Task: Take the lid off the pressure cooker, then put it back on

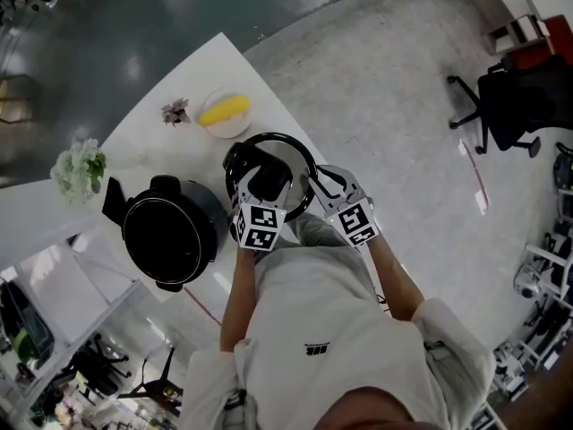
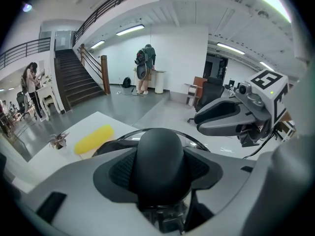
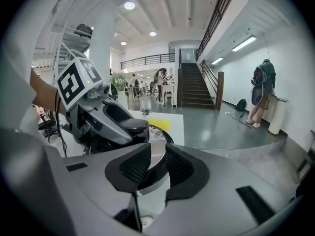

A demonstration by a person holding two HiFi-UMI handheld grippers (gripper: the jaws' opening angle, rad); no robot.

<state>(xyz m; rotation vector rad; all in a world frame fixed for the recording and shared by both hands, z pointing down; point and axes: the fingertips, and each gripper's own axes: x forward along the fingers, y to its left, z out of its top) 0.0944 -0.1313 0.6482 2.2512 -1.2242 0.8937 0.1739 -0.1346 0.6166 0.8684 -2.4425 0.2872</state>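
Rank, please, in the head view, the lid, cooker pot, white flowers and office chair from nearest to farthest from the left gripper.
1. lid: held in the left gripper's jaws.
2. cooker pot: next to it, picture left.
3. white flowers: farther left, past the pot.
4. office chair: far upper right.

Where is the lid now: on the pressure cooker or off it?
Off. The pressure cooker shows its dark, open inside; the lid is beside it, held by the left gripper.

Grey floor [image 1: 403,79], staircase [image 3: 196,87], white wall [image 2: 182,53], black office chair [image 1: 515,106].
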